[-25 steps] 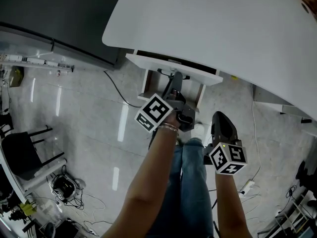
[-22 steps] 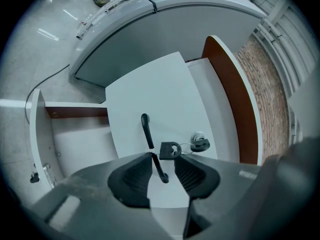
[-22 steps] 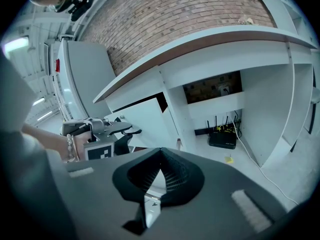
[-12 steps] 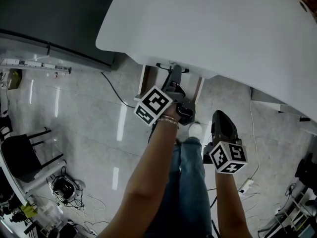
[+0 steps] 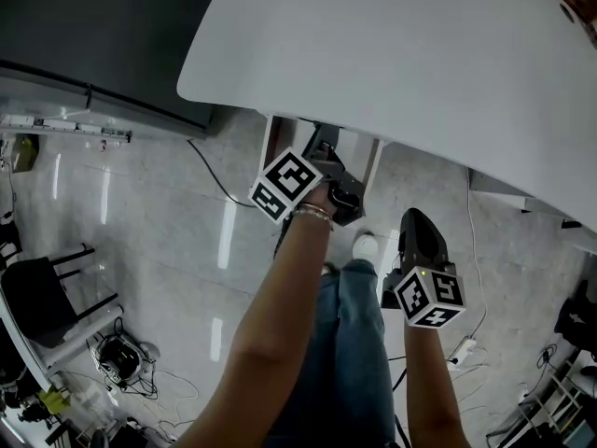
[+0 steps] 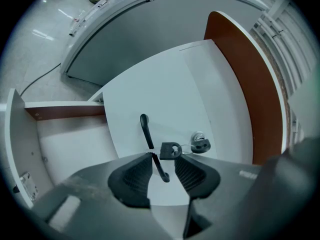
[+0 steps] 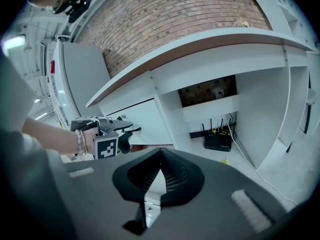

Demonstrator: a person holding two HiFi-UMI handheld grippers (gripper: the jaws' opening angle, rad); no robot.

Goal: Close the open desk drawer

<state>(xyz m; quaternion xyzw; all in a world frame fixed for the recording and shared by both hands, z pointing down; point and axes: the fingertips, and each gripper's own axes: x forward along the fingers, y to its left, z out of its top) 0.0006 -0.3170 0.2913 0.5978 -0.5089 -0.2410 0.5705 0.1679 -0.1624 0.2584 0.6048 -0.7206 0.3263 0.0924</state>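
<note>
Blue jeans [image 5: 354, 362] fill the bottom of the head view, with a white shoe [image 5: 366, 246] on the pale tiled floor [image 5: 168, 241] just ahead of them. Both forearms reach forward over the legs.

The right gripper [image 7: 160, 153] hangs low beside the right leg, well short of the desk. Its jaws are pressed together at the tips with nothing between them.

Further forward, the left gripper [image 6: 162, 156] is up against the drawer front [image 6: 160, 94], and a bracelet [image 5: 315, 213] shows at that wrist. Its jaws are spread. The lower end of the black handle [image 6: 146, 131] stands between them, close to the left pad [image 6: 135, 174], and the pads do not pinch it. Just right of the handle, a lock [image 6: 200, 143] holds a key with a dark tag [image 6: 171, 150] hanging from it.

The drawer sits under the white desk top [image 5: 401, 54], tucked almost wholly beneath the top's front edge in the head view. Whether it is pushed fully home I cannot tell.

Beyond, under the desk, a black router [image 7: 217, 140] stands against the back panel, and a brick wall [image 7: 165, 14] rises behind. A black chair [image 5: 42, 292] stands well off to the left.
</note>
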